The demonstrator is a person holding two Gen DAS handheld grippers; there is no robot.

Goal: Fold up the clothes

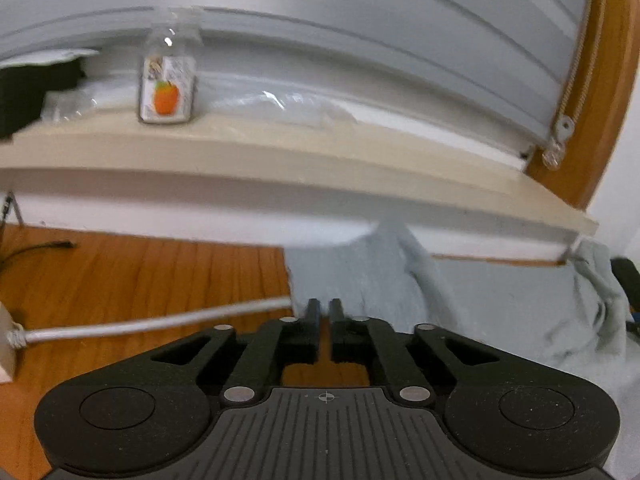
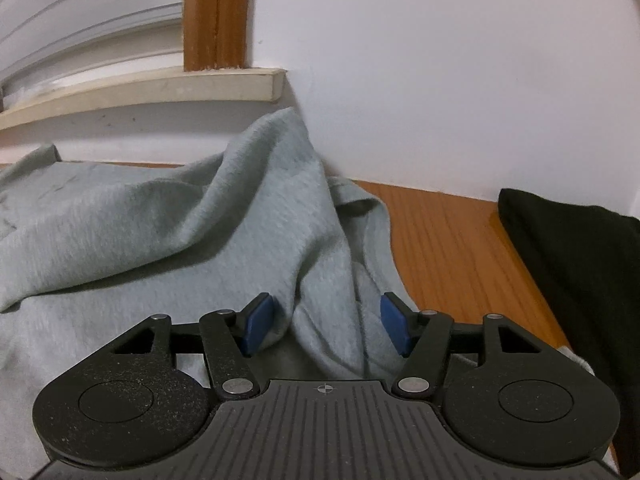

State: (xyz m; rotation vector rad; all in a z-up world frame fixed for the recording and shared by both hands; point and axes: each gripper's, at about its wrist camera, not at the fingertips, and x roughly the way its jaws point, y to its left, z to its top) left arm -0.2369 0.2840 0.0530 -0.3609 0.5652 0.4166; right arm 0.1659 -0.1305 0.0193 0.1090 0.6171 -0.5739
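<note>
A: Where does the pale grey garment lie?

B: In the right wrist view it fills the left and centre of the frame, rumpled on the wooden floor, with one fold rising toward the white wall at the centre. In the left wrist view it sits at the lower right, bunched below the cream sill.

A: And the right gripper?

B: Its jaws stand wide. The blue pads sit either side of a ridge of the grey cloth at bottom centre, the fabric between them but not pinched.

A: The left gripper?

B: Narrow, its black fingers nearly together at bottom centre. Their tips meet the left edge of the garment; I cannot tell whether any cloth is caught between them.

A: What else is there?

B: A dark garment lies at the right edge of the right wrist view, near the grey one. In the left wrist view a small clear bottle with an orange fruit on its label stands on the sill at upper left, a grey cable runs across the floor at lower left, and a zip pull hangs at upper right.
</note>
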